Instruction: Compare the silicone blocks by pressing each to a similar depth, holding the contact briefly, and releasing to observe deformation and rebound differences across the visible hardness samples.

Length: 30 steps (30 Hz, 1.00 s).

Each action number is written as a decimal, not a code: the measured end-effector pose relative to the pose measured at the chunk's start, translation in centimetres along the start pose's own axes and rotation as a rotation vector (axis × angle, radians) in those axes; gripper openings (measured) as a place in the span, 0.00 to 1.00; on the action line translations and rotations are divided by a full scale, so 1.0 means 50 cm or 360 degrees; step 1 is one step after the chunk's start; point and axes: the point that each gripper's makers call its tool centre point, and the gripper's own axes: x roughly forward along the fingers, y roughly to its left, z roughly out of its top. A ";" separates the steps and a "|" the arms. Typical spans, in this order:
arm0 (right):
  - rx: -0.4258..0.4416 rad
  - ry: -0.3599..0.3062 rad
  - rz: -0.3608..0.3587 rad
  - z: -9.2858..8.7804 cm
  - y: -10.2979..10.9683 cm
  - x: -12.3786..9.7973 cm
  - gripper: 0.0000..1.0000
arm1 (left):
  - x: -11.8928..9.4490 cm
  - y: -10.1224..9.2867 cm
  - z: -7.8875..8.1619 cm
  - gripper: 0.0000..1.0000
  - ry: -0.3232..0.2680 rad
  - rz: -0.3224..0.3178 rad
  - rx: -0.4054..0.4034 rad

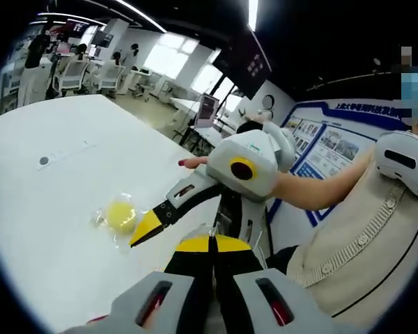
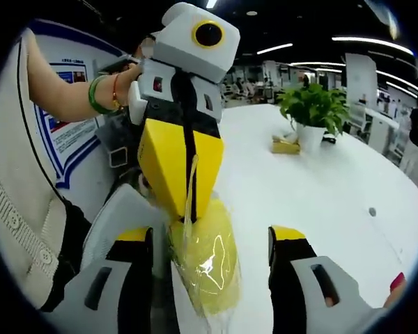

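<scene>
Yellow silicone block (image 2: 205, 261) hangs between right gripper's (image 2: 212, 254) spread jaws.

My left gripper (image 2: 184, 209) pinches the clear plastic wrap above a yellow silicone block (image 2: 207, 261), between my right jaws. Second wrapped yellow block (image 1: 120, 214) on white table (image 1: 49, 209); potted green plant (image 2: 312, 115) far right.

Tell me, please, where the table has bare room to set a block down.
Bare table lies beyond the block, out to the grey dot, and between the plant and the right tongs. It is crowded where the left tongs grip the wrap there.
</scene>
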 end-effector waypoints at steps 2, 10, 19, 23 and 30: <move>0.0013 -0.0021 -0.0021 0.001 -0.001 -0.004 0.66 | 0.000 0.002 0.000 0.00 -0.0006 0.0004 -0.0016; 0.0089 -0.0209 -0.0193 0.012 -0.011 -0.046 0.76 | -0.003 0.013 -0.009 0.00 -0.0030 0.0018 -0.0059; 0.0194 -0.0447 -0.0448 0.020 -0.017 -0.133 0.77 | -0.014 0.045 -0.025 0.00 -0.0104 0.0070 -0.0168; 0.0244 -0.0557 -0.0563 0.024 -0.017 -0.181 0.77 | -0.020 0.066 -0.030 0.00 -0.0142 0.0102 -0.0210; 0.0294 -0.0615 -0.0766 -0.003 -0.006 -0.260 0.78 | -0.033 0.116 -0.050 0.00 -0.0210 0.0177 -0.0286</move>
